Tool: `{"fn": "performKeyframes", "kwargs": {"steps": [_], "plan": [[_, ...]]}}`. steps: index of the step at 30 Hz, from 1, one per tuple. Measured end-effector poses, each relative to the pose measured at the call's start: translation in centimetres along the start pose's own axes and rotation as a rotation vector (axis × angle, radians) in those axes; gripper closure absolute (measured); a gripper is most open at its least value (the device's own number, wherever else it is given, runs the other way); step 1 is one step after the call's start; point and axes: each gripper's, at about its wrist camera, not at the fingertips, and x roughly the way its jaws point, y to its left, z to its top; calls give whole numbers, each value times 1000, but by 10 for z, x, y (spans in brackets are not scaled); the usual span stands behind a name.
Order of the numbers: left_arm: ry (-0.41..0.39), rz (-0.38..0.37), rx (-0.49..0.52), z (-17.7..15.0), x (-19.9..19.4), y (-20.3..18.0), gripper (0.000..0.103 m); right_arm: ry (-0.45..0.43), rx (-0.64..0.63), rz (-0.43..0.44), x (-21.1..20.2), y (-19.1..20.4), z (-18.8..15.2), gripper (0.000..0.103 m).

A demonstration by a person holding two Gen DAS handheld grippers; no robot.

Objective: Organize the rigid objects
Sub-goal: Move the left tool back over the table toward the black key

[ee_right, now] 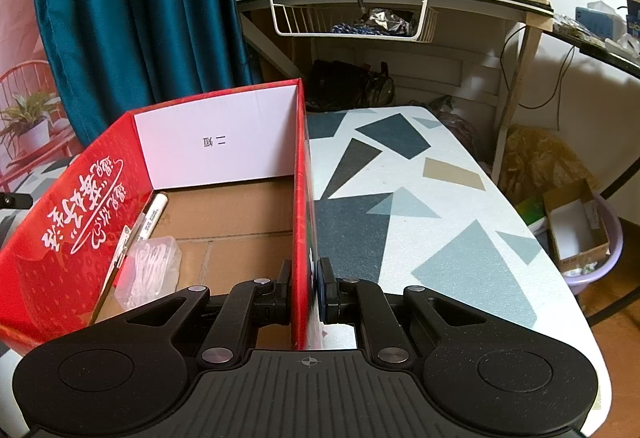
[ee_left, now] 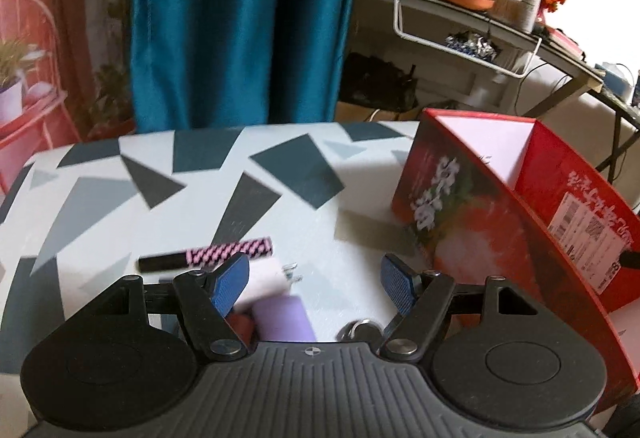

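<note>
right wrist view: right gripper (ee_right: 305, 288) clamped on wall of red box (ee_right: 60, 238), which already holds a marker (ee_right: 154, 213) and a clear case (ee_right: 150, 272). left gripper (ee_left: 314, 284) apart over pink-black tube (ee_left: 208, 258), white charger (ee_left: 266, 280) and purple block (ee_left: 284, 320), all still on the table (ee_left: 120, 197).

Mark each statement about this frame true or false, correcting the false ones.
1. The right gripper is clamped on a wall of the red box. True.
2. The left gripper grips the pink-and-black tube. False: it is open and empty; the tube lies on the table.
3. The box is empty. False: a white marker and a clear case lie inside.
4. A teal curtain hangs behind the table. True.
</note>
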Motion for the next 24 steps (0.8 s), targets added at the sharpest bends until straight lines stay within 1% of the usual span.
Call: {"fn": "performKeyframes", "kwargs": {"steps": [2, 5, 8, 11, 12, 13, 15, 19, 21, 24], "plan": [[6, 6, -18, -5, 0, 2, 28, 1, 3, 1, 0, 0, -1, 93], [20, -6, -46, -15, 0, 4, 28, 0, 3, 1, -1, -1, -1, 93], [47, -6, -43, -25, 2, 3, 29, 0, 3, 1, 0, -1, -1, 93], [60, -10, -49, -30, 3, 0, 32, 1, 1, 1, 0, -1, -1, 93], [68, -14, -51, -32, 3, -2, 37, 2, 1, 1, 0, -1, -1, 93], [86, -18, -51, -32, 4, -5, 41, 5, -5, 0, 0, 0, -1, 93], [115, -48, -49, -34, 6, -16, 41, 8, -14, -2, 0, 0, -2, 93], [140, -93, -64, -41, 12, -37, 41, 6, -8, 2, 0, 0, -2, 93], [163, -91, -74, -44, 19, -46, 41, 8, -12, 2, 0, 0, -2, 93], [183, -88, -43, -51, 28, -60, 41, 8, -14, 3, 0, 1, -1, 93]]}}
